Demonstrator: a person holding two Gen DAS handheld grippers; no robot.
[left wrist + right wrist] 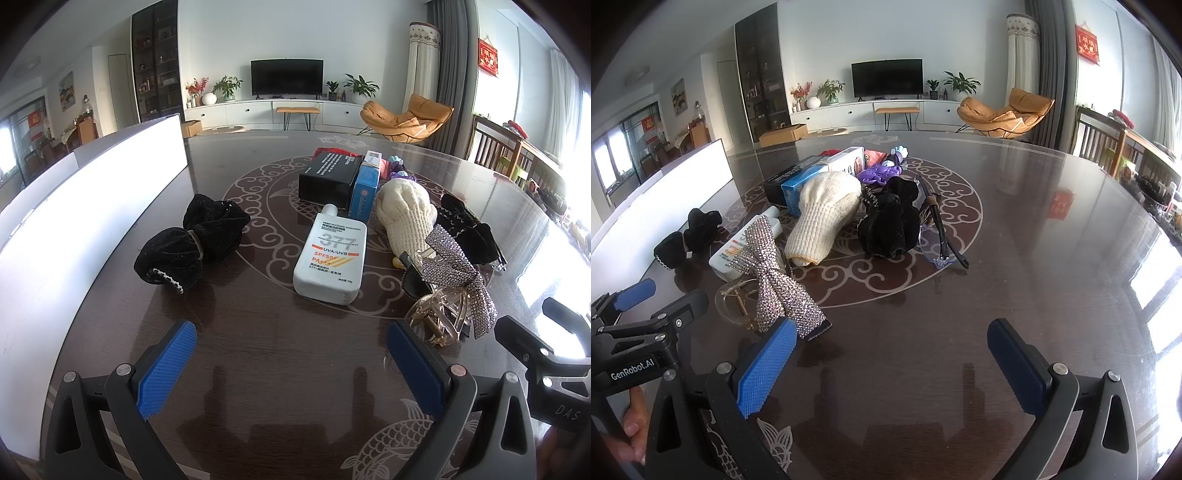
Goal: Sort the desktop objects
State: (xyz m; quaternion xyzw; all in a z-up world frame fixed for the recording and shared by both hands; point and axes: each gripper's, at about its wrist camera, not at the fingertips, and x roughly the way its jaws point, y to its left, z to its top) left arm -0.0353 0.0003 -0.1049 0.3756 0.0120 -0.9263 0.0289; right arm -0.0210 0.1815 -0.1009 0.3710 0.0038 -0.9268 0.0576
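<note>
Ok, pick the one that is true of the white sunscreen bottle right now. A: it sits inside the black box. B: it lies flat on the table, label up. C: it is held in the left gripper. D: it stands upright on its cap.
B: the white sunscreen bottle lies flat on the table with its printed label facing up, apart from the open, empty left gripper.

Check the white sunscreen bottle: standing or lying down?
Lying down. The sunscreen bottle rests flat on the table, label facing up, cap pointing toward the black box.
</note>
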